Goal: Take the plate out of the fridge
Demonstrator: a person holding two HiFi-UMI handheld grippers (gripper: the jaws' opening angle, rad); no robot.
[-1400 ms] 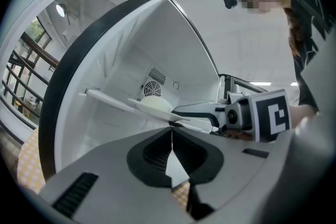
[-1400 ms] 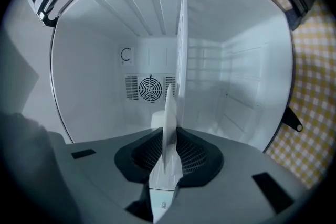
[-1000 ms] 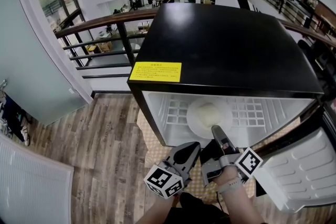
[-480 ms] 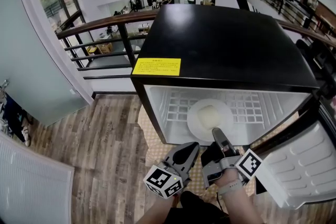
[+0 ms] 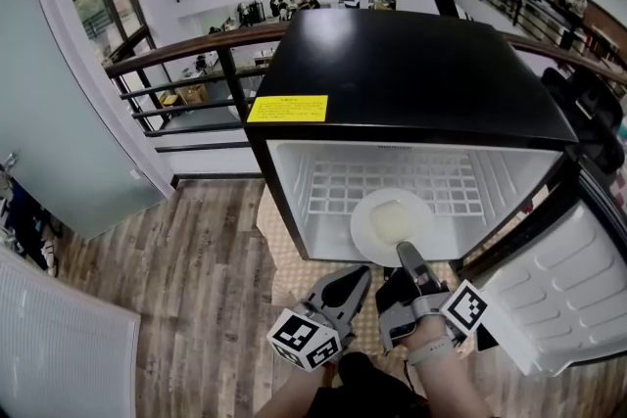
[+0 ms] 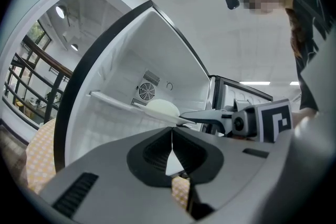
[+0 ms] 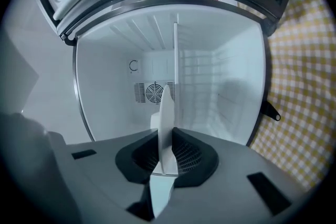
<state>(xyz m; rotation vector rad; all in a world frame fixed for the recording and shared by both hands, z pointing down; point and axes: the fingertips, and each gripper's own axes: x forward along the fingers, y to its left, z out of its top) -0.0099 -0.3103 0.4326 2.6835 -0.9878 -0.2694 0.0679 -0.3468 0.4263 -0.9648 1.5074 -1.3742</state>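
White plate (image 5: 392,220) sits at the front of the open black mini fridge (image 5: 411,73), level with the white wire shelf (image 5: 333,186), its near rim reaching past the shelf's front edge; whether it rests on the wires or is lifted clear I cannot tell. A pale mound of food (image 5: 390,215) lies in its middle. The right gripper (image 5: 404,250) has its 2 jaws closed narrowly on that near rim, and in the right gripper view the plate (image 7: 167,128) shows edge-on, pinched between the dark pads, with a round fan grille (image 7: 154,93) on the back wall behind it. The left gripper (image 5: 361,274) hangs just beside the right one, below the fridge opening, its 2 jaws pressed together with nothing between them. From the left gripper view the plate (image 6: 160,108) and the right gripper's tip (image 6: 199,115) appear above the closed jaws. The fridge door (image 5: 558,299) stands swung open to the right. A yellow label (image 5: 287,108) is stuck on the fridge top near its front left corner. A yellow checked mat (image 5: 284,259) lies under the fridge on the wood floor (image 5: 186,259).
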